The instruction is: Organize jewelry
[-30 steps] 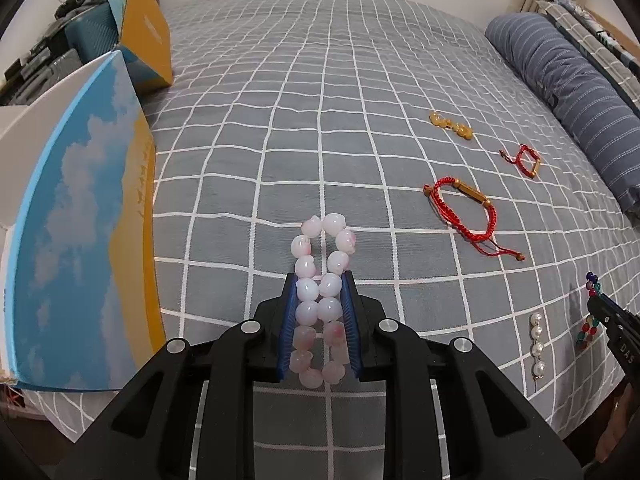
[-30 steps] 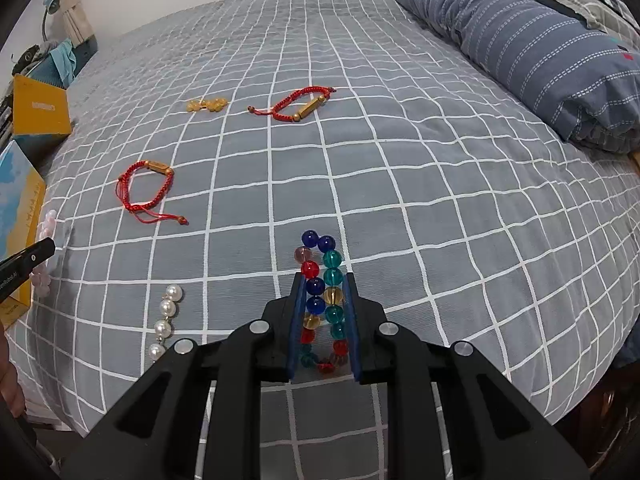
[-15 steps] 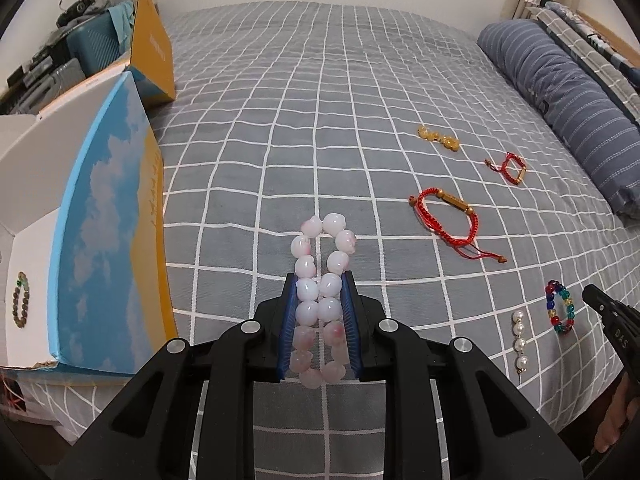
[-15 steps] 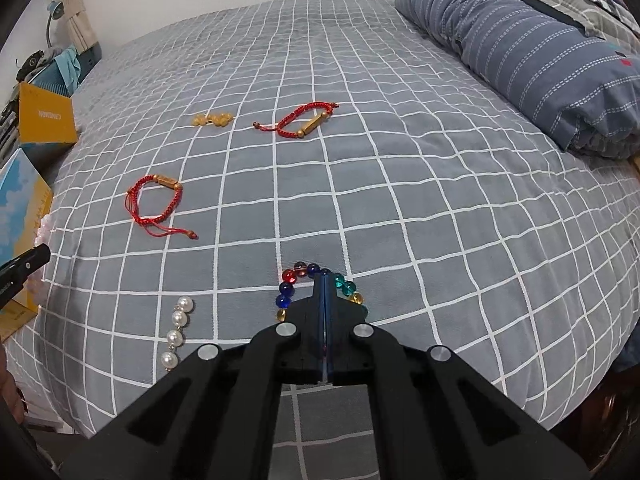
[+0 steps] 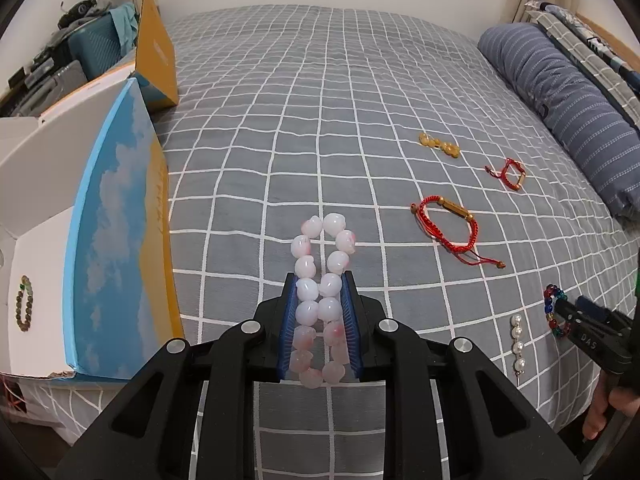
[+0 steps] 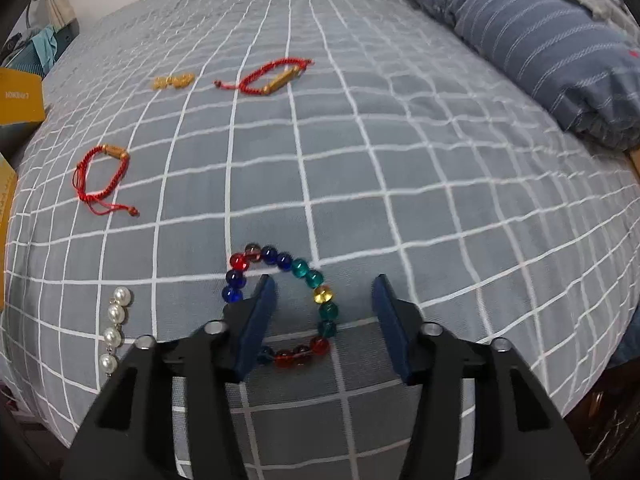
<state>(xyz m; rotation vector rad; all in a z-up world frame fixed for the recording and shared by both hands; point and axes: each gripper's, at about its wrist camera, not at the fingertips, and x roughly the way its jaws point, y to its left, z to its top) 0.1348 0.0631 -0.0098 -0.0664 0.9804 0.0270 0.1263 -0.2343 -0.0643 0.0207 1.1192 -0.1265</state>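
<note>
The left claw (image 5: 320, 316) is clamped on the pink bead bracelet (image 5: 322, 264), while the right claw (image 6: 322, 320), just opening, straddles the coloured bead bracelet (image 6: 288, 304) on the bed (image 6: 400, 200).

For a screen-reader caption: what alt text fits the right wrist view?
The right gripper hangs open over a multicoloured bead bracelet lying on a grey checked bedspread. Further off lie a pearl strand, two red cord bracelets and a small amber piece.

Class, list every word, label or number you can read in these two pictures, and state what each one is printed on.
"DAS": white letters on the black right gripper, seen in the left wrist view.
Small white print on the orange cardboard box: shows mirrored, too blurred to read for certain.
Faint print on the orange edge of the sky-blue cloud-pattern box: unreadable.
The jewelry carries no text.
</note>
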